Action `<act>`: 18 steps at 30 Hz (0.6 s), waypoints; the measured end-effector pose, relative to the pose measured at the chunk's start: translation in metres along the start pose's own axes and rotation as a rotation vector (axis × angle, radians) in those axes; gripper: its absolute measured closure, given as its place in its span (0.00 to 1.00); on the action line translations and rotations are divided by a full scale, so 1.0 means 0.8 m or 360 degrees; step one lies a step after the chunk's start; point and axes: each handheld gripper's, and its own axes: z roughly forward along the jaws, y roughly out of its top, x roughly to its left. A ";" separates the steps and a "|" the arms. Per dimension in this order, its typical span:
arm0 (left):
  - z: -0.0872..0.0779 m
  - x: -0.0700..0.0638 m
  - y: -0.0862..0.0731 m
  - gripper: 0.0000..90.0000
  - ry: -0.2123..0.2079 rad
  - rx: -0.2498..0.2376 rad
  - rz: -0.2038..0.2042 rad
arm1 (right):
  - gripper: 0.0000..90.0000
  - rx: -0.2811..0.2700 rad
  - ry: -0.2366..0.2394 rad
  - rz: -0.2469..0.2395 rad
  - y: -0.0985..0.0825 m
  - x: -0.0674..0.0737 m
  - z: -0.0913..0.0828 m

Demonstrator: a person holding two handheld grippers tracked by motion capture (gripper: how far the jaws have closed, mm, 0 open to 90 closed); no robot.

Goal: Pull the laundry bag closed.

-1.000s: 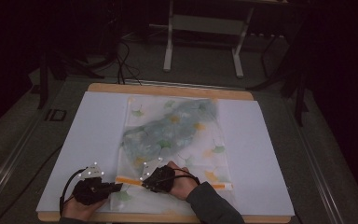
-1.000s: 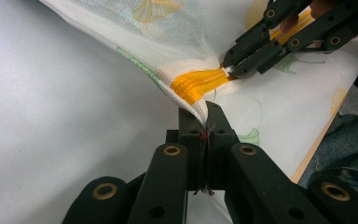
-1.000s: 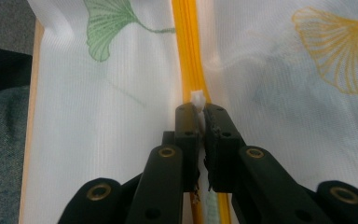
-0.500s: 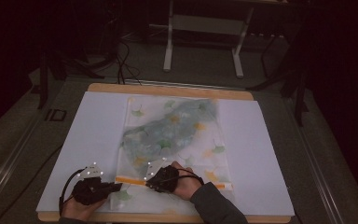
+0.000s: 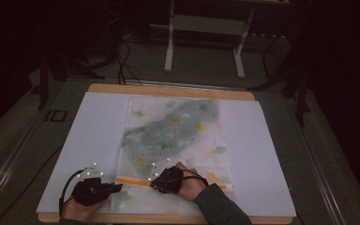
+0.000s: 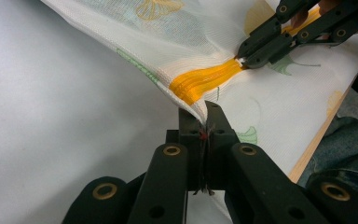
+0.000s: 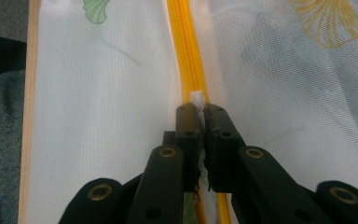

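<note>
high view: a mesh laundry bag with leaf prints lies on the white table, both grippers at its near edge. left gripper view: the left gripper pinches the bag's corner beside the orange zipper. right gripper view: the right gripper is clamped on the white zipper pull.

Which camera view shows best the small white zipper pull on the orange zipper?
The right gripper view: the white zipper pull sits pinched between that right gripper's jaws, on the orange zipper. The left gripper view shows it farther off as a small white spot. In the high view it is too small to tell.
</note>
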 end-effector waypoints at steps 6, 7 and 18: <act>-0.001 0.000 0.000 0.98 0.0000 0.0000 0.0000 | 0.95 0.0016 -0.0002 -0.0010 -0.002 0.000 -0.002; -0.001 0.000 0.000 0.98 0.0001 -0.0001 0.0001 | 0.95 0.0018 -0.0003 -0.0007 -0.002 0.000 -0.003; -0.001 0.000 0.000 0.98 0.0003 -0.0004 0.0005 | 0.95 0.0034 0.0000 -0.0012 -0.007 -0.002 -0.007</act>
